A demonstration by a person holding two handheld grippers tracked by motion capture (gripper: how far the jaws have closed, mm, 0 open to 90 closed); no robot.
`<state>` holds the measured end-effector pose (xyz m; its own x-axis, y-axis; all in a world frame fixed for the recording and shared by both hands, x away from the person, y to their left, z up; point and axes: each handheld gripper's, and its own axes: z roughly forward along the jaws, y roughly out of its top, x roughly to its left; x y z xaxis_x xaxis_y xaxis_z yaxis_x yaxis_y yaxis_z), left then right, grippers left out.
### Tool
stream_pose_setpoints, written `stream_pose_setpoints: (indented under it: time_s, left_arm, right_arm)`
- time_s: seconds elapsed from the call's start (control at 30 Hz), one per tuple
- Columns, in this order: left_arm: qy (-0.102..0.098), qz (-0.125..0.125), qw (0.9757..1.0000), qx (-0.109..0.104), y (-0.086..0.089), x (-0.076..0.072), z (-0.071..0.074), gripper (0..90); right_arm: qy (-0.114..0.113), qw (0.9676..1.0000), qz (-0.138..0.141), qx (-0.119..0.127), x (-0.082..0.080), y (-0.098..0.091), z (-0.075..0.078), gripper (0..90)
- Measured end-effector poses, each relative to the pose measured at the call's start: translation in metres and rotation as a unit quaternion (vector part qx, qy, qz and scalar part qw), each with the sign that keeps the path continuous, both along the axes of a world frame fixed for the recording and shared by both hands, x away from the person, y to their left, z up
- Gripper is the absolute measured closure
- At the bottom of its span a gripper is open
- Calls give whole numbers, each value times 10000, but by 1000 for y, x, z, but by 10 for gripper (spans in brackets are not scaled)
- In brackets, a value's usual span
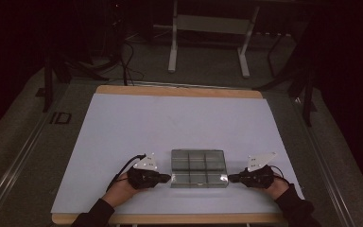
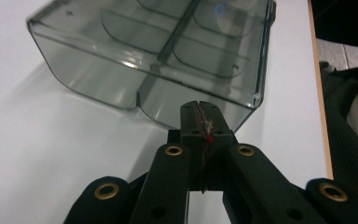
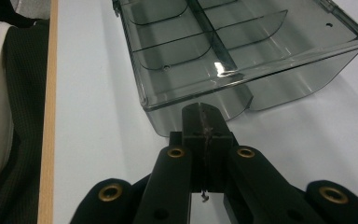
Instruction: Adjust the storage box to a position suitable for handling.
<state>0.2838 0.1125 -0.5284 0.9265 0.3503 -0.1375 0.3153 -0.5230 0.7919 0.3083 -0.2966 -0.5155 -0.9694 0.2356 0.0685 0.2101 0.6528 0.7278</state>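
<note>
High view first: my left gripper (image 1: 169, 178) and right gripper (image 1: 229, 178), jaws pressed together on nothing, flank the clear divided box (image 1: 199, 168), tips at its near corners, on the white table (image 1: 123, 127) near its front edge.

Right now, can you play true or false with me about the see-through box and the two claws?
1. The see-through box has little compartments inside. True.
2. The compartments are full of toys. False: they look empty.
3. The left claw is wide open. False: its jaws are shut together, right in front of the box's side.
4. The right claw is shut too. True, at the box's other side.
5. The box sits on the floor. False: it rests on the pale table, near the person's edge.
6. One claw is at each end of the box. True.
</note>
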Motion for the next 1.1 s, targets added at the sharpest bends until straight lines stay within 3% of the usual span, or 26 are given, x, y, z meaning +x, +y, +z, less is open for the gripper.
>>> stream_pose_setpoints:
  time_s: [0.3,0.87,0.93,0.97,1.1]
  left_arm:
    - [9,10,10000,-14,0,0,3,900]
    - [-39,33,10000,6,-1,-2,3,900]
    - [-8,8,9999,-152,0,-2,5,900]
    - [-50,10,9999,-123,-1,-2,6,900]
    - [-116,129,9998,-77,-4,-1,9,857]
  right_arm:
    - [-2,9999,6,117,-1,-1,4,900]
    - [-5,10000,-10,59,-1,0,6,900]
    - [-13,9998,-16,181,-2,-1,7,900]
    - [14,9996,-15,278,-2,-2,8,900]
    - [-82,9996,-75,256,-2,-1,11,893]
